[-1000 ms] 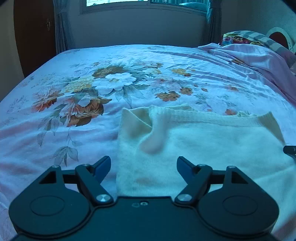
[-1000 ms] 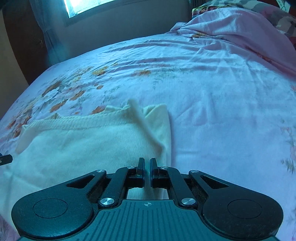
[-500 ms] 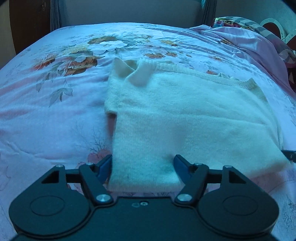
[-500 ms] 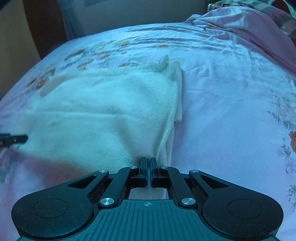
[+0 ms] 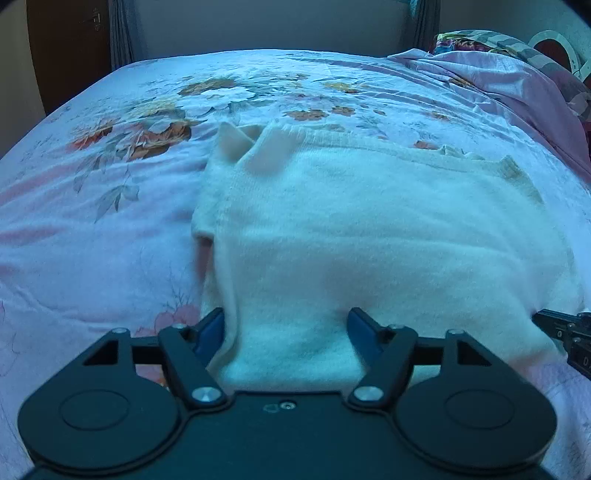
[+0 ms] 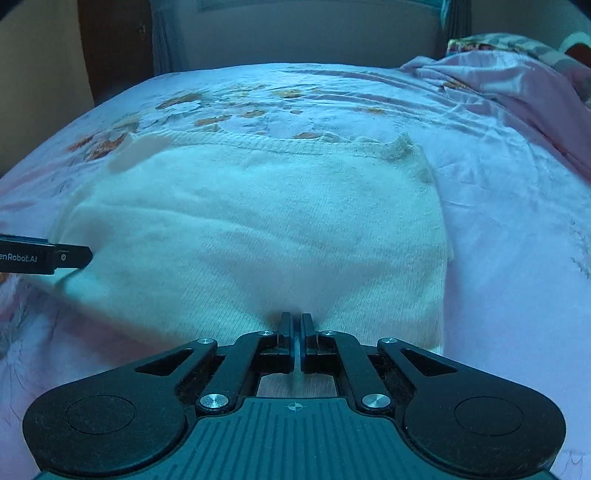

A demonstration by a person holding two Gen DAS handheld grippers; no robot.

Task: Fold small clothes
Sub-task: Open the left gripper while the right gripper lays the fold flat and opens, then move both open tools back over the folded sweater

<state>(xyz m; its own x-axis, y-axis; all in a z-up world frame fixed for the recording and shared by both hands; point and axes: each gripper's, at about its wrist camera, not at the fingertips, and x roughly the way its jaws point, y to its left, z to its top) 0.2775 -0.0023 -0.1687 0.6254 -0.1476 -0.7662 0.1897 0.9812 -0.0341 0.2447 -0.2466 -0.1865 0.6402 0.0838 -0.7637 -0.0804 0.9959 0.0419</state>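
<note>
A cream knitted garment (image 5: 369, 236) lies on the floral bed sheet (image 5: 110, 229), its near edge lifted. My left gripper (image 5: 286, 326) is open, its blue-padded fingers either side of the garment's near left edge, cloth draped between them. My right gripper (image 6: 296, 321) is shut on the garment (image 6: 258, 229) at its near edge, a little right of the middle. The right gripper's tip shows in the left wrist view (image 5: 561, 330); the left gripper's finger shows in the right wrist view (image 6: 48, 256).
A crumpled pink blanket (image 5: 509, 85) and patterned pillows (image 5: 480, 40) lie at the far right of the bed. A wall and curtains (image 5: 122, 33) stand behind the bed; a dark door (image 5: 70, 44) is at far left.
Both grippers drew back toward the bed's near side, pulling the garment's near edge along and up. The left stayed open, the right stayed shut on the cloth.
</note>
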